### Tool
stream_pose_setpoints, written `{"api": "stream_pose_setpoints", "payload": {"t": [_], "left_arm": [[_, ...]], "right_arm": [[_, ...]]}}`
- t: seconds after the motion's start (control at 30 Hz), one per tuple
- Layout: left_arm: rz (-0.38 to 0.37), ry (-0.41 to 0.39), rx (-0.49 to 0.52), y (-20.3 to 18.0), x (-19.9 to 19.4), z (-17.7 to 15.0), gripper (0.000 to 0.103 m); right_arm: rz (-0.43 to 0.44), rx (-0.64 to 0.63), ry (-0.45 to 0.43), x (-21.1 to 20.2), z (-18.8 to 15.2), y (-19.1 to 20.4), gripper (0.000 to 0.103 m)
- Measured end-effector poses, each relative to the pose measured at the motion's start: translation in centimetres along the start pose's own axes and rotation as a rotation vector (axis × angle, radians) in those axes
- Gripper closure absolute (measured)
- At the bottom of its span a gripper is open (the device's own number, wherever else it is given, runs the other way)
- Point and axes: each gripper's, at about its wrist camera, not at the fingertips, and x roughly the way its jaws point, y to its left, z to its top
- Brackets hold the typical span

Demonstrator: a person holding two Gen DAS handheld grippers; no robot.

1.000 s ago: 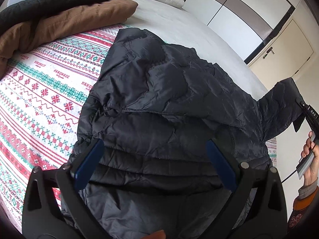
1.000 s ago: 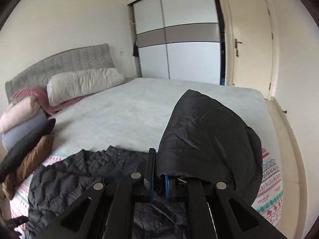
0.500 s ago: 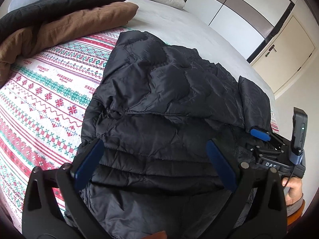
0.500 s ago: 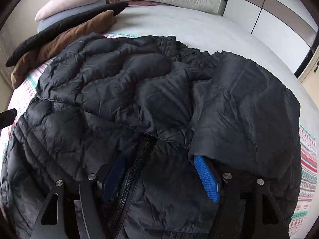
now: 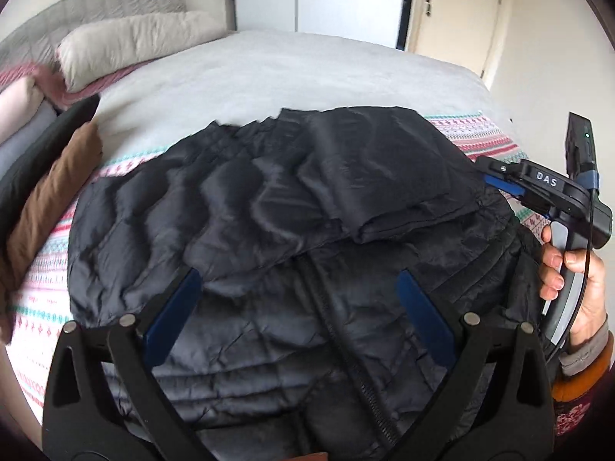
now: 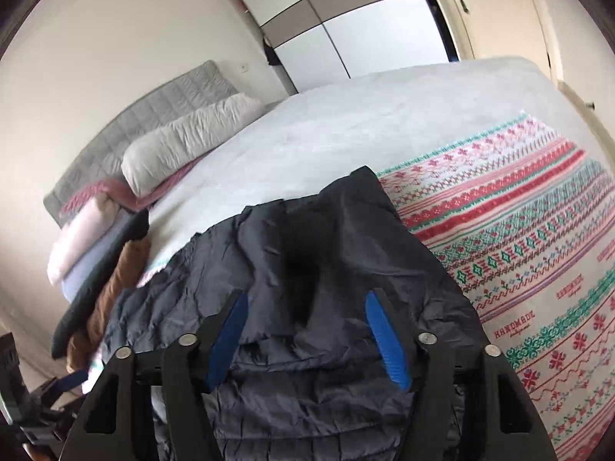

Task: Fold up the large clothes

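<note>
On the bed (image 5: 288,65), seen from the left wrist: dark quilted jacket (image 5: 269,211), laid flat, front up, partly on the grey cover and partly on the patterned blanket (image 5: 476,130). Down its middle, toward the camera, a zipper (image 5: 346,345). Across its upper right part, a sleeve (image 5: 384,169), folded inward and lying on the chest. Low in the foreground, left gripper (image 5: 296,274), blue pads spread wide above the jacket's lower front, released, grasping nothing. At the jacket's right edge, right gripper (image 5: 499,182), held by a hand (image 5: 569,269) in a grey and orange cuff, tip just beside the folded sleeve; contact with the cloth impossible to tell from this side. Along the bed's left edge, a stack of folded clothes (image 5: 50,207), brown and black nearest, paler ones behind. Farther back, a long pillow (image 5: 134,42) against a grey headboard (image 5: 96,4). Beyond the bed, a white wardrobe (image 5: 319,4) and a cream door (image 5: 453,4).

From the right wrist: same jacket, filling the lower middle, folded sleeve reaching up toward the grey cover. Right gripper's pads parted over that sleeve, jaws just lately narrowing yet not clenched, cloth beneath and between them but not pinched. To the right of the jacket, bare blanket with red and green bands and small lettering. To the left, the clothes stack, then pillow and headboard. In the bottom left corner, dim and partly cut off, a bit of the left gripper.
</note>
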Motion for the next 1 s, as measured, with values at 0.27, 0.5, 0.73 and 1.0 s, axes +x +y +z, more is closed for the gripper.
{"api": "stream_pose_setpoints", "payload": {"t": [0.27,0.5,0.73,1.0], "left_arm": [[0.198,-0.068,0.387,-11.7,8.2,4.1,0.006],[0.247,-0.041,0.198,-9.9,11.9,6.1,0.016],[0.383,-0.075,-0.287,3.9,6.5,3.8,0.016],[0.107,-0.115,-0.538,12.7,2.9,-1.1,0.016]], "right_arm": [[0.086,0.134,0.098,4.3,-0.9,-5.5,0.074],[0.115,0.192,0.134,5.5,-1.5,-6.5,0.074],[0.117,0.194,0.142,5.7,-1.8,-6.4,0.074],[0.052,0.084,0.101,4.6,-1.4,-3.9,0.07]]}}
